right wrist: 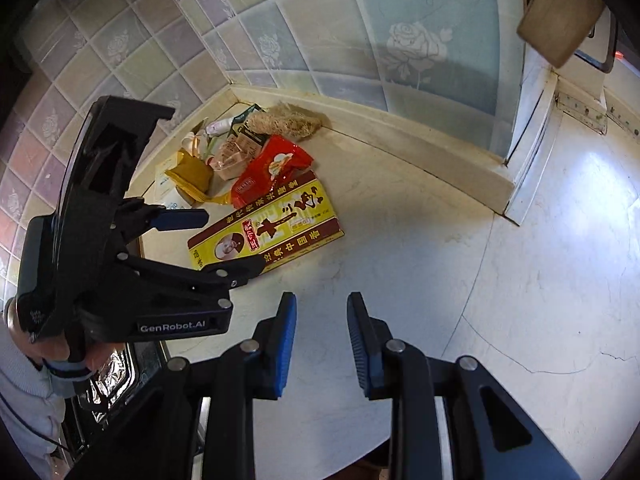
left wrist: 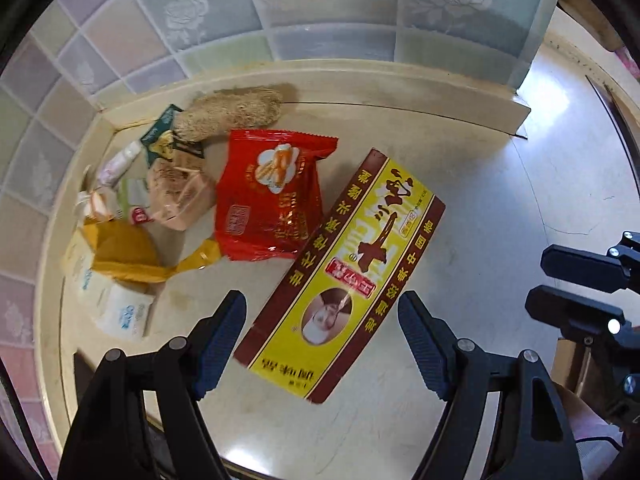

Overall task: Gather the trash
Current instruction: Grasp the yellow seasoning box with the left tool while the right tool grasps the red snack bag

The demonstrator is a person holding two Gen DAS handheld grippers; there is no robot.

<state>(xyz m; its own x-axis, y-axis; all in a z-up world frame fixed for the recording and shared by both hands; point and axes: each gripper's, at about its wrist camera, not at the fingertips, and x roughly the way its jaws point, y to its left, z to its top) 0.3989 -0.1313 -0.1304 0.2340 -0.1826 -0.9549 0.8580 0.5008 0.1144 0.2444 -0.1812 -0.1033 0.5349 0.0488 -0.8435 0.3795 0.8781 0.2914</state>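
box: we're over the flat yellow-and-maroon cardboard carton (left wrist: 344,272), lying face up on the cream counter (left wrist: 480,208), well clear of the corner heap. in the left wrist view it runs from 7 o'clock up to 1 o'clock.
pile: at 10 o'clock of the carton, a red glossy foil snack bag (left wrist: 268,196) touches its upper edge; beyond it a mustard-yellow crumpled wrapper (left wrist: 124,252), a white-and-blue soft tissue pack (left wrist: 116,304), a tan fibrous loofah scrubber (left wrist: 232,112) against the tiled wall (left wrist: 120,40).
left gripper: left gripper (left wrist: 322,332) has its jaws spread wide, straddling the carton's near end, pads not touching it.
right gripper: right gripper (right wrist: 322,346) has its jaws parted a little, nothing between them, over bare counter at 5 o'clock of the carton.
handling: we judge the carton light, stiff, probably empty; thin and flat, so hard to pinch from above. best hold looks like across the narrow width near the end, or lift an edge first. foil bag likely slick and crushable.
writing: carton carries large chinese characters, red seal label, round portrait; we can't read them reliably. left gripper body reads "GenRobot.AI" in the right wrist view.
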